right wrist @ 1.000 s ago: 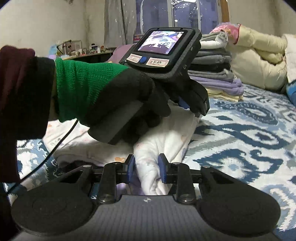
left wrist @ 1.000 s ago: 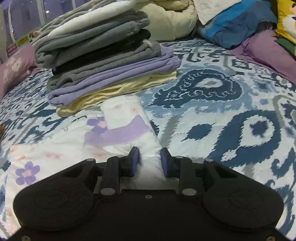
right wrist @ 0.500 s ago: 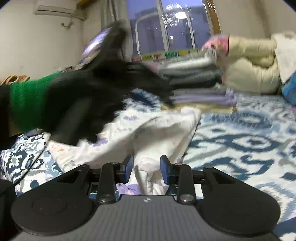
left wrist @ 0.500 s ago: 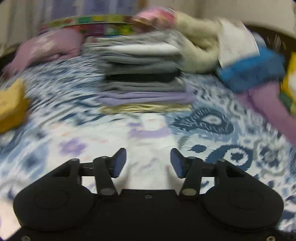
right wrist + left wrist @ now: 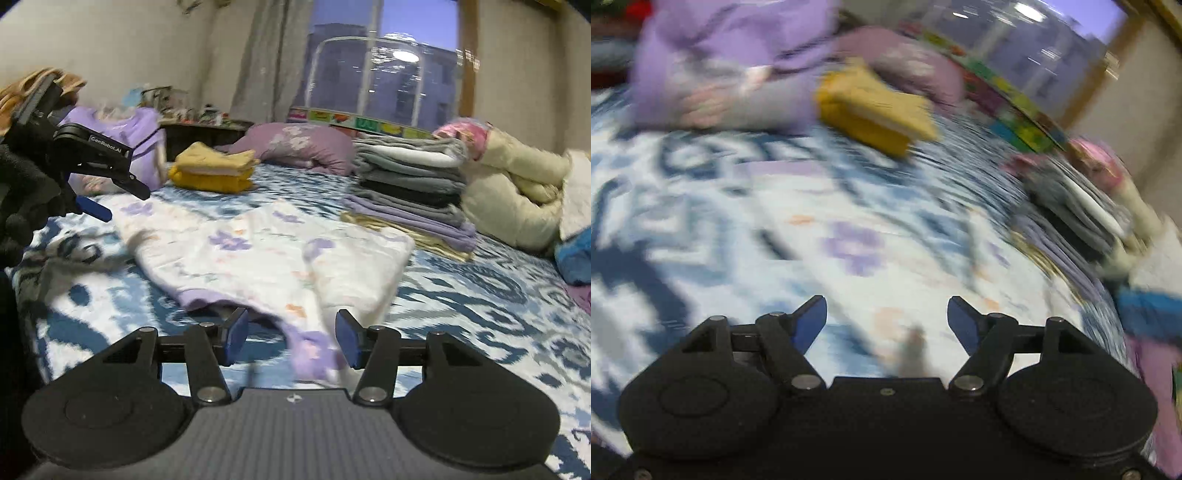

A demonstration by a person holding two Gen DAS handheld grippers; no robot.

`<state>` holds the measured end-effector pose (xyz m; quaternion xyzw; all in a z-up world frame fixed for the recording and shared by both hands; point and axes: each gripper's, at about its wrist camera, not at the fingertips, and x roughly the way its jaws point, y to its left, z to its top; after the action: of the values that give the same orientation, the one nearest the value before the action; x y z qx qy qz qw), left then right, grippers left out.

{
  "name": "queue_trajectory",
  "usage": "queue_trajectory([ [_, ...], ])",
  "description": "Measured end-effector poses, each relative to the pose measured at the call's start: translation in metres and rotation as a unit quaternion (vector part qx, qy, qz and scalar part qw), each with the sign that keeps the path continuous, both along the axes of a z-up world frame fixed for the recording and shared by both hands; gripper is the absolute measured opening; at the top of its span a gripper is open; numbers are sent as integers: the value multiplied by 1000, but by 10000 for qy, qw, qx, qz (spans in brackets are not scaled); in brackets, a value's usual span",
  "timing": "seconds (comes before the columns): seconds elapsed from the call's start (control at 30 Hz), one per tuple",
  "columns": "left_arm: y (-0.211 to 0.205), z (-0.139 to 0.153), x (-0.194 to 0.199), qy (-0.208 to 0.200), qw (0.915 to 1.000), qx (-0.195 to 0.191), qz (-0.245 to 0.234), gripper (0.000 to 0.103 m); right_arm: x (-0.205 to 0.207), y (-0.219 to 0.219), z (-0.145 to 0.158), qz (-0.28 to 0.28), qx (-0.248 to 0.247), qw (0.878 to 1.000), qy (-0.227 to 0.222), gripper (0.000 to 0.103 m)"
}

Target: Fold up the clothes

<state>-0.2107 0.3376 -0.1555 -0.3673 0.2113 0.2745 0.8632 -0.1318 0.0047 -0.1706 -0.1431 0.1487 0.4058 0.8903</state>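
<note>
A white garment with purple flowers and purple trim (image 5: 273, 254) lies partly folded on the blue patterned bed (image 5: 480, 295). My right gripper (image 5: 291, 336) is open just above its near purple-trimmed edge and holds nothing. My left gripper (image 5: 103, 195) shows at the far left of the right wrist view, open, raised above the garment's left end. In the blurred left wrist view, the left gripper (image 5: 886, 321) is open over the garment (image 5: 886, 251).
A stack of folded grey, black, purple and yellow clothes (image 5: 410, 184) stands at the back right. A folded yellow pile (image 5: 210, 170) and purple pillow (image 5: 299, 144) lie behind. Cream bedding (image 5: 517, 192) is at the right. A purple garment (image 5: 144, 140) hangs at back left.
Both grippers have opened and let go of the white garment. The left gripper has swung away to the left and lifted. The garment now lies spread on the bed.
</note>
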Motion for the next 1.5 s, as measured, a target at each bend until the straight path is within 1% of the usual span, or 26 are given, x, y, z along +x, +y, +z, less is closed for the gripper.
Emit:
queue_trajectory([
  [0.07,14,-6,-9,-40,9993,-299,215,72,-7,8,1,70,-91,9999,-24,53],
  [0.1,18,-8,-12,-78,9989,-389,237,72,-10,10,2,80,-141,9999,9,53],
  [0.17,22,-13,-15,-178,9983,-520,201,72,-15,13,2,72,-176,9997,166,54],
  [0.33,35,-19,-20,-520,9945,-860,280,72,-18,21,1,32,-251,9986,467,54],
  [0.4,41,-22,-19,-653,9929,-943,304,71,-16,23,1,12,-202,9984,533,59],
  [0.43,44,-23,-17,-713,9924,-954,321,69,-15,23,1,1,-162,9983,565,59],
  [0.5,50,-27,-13,-832,9905,-1016,401,59,-11,24,2,-40,-39,9979,648,59],
  [0.53,53,-30,-11,-893,9894,-1061,439,50,-8,22,3,-46,37,9976,691,59],
  [0.57,56,-32,-10,-949,9882,-1106,474,43,-6,21,3,-53,114,9972,734,60],
  [0.6,58,-34,-7,-986,9872,-1150,496,40,-4,20,4,-60,190,9968,777,61],
  [0.63,61,-36,-5,-1019,9862,-1193,521,34,-1,19,5,-66,266,9963,820,62],
  [0.7,65,-38,0,-1073,9845,-1269,560,26,4,17,7,-80,418,9950,906,67],
  [0.73,65,-37,1,-1109,9842,-1279,528,10,6,15,8,-86,495,9942,949,67],
  [0.77,64,-34,4,-1123,9849,-1234,467,6,8,14,9,-93,571,9934,992,67],
  [0.83,55,-20,9,-1280,9862,-1032,175,6,13,12,10,-106,723,9915,1077,67],
  [0.9,39,1,14,-1497,9862,-675,-217,5,18,10,12,-119,875,9893,1162,66],
  [0.97,23,22,19,-1699,9832,-308,-601,5,23,7,14,-132,1026,9868,1247,65],
  [1.03,2,41,25,-1774,9800,138,-895,5,29,4,16,-154,1201,9836,1340,65],
  [1.13,-28,60,38,-1803,9746,491,-1232,5,49,-10,21,-285,1687,9724,1583,65],
  [1.17,-37,66,45,-1786,9730,572,-1347,5,57,-16,21,-311,1865,9669,1712,65],
  [1.23,-57,74,57,-1726,9691,785,-1575,5,73,-28,21,-334,2278,9520,2018,65],
  [1.33,-89,82,78,-1607,9647,1012,-1823,5,97,-49,21,-347,2911,9233,2482,65],
  [1.4,-107,84,93,-1483,9629,1176,-1923,5,111,-63,18,-279,3337,8993,2813,66],
  [1.5,-140,82,119,-1210,9581,1561,-2076,5,128,-78,12,-235,3870,8646,3195,68],
])
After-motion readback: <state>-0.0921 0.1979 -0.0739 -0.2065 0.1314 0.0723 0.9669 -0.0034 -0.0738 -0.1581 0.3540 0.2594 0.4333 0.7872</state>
